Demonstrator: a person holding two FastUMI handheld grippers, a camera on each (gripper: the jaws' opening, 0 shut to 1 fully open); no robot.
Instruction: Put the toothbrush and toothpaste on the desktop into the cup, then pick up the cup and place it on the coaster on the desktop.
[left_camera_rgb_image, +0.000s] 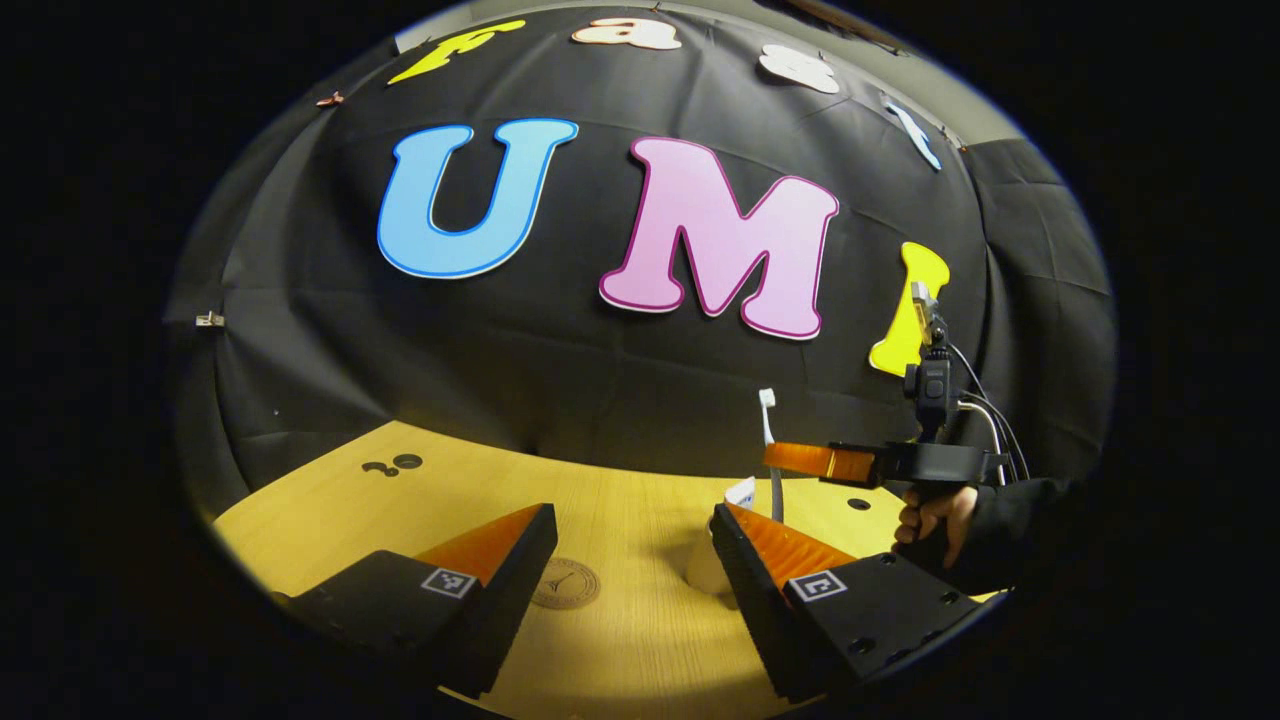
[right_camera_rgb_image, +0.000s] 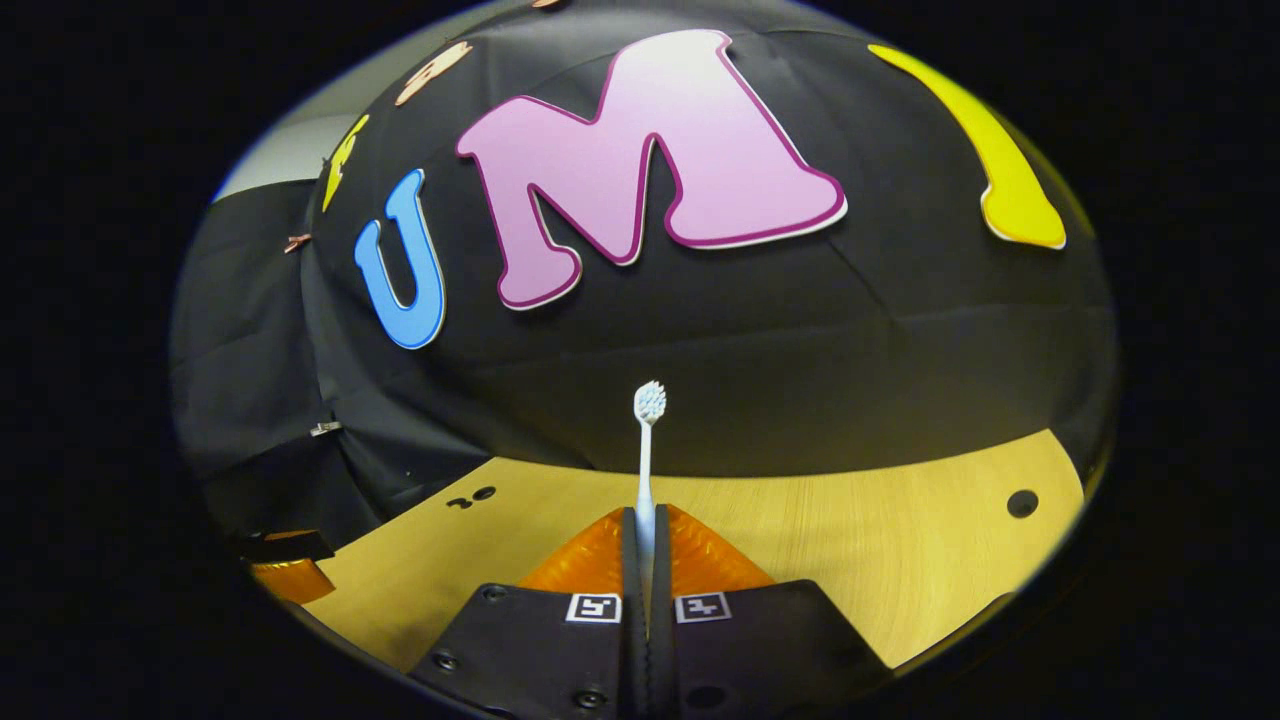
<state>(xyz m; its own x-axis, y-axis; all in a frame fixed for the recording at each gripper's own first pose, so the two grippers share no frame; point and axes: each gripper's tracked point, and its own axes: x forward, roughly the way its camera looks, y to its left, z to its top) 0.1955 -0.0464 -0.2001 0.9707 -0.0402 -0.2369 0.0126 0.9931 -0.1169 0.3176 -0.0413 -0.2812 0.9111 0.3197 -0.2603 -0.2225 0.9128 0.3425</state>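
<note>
Left gripper view: the left hand-held gripper (left_camera_rgb_image: 630, 560) is hovering wide open and empty over the surface (left_camera_rgb_image: 620, 650), with the coaster (left_camera_rgb_image: 565, 583) between its fingers and the cup (left_camera_rgb_image: 708, 570), toothpaste (left_camera_rgb_image: 742, 492) inside, just beside the right finger.
Right gripper view: the right hand-held gripper (right_camera_rgb_image: 646, 560) is clamping the toothbrush (right_camera_rgb_image: 647, 450) upright.
Progress: judging by this, the toothbrush drop and the cup move are remaining.
Room: open wood is lying all around.

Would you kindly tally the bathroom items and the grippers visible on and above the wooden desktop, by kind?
White toothbrush, held upright in the right gripper: 1
White toothpaste tube, standing in the cup: 1
White cup: 1
Round brown coaster: 1
Grippers, counting the left gripper: 2
Total: 6
</note>
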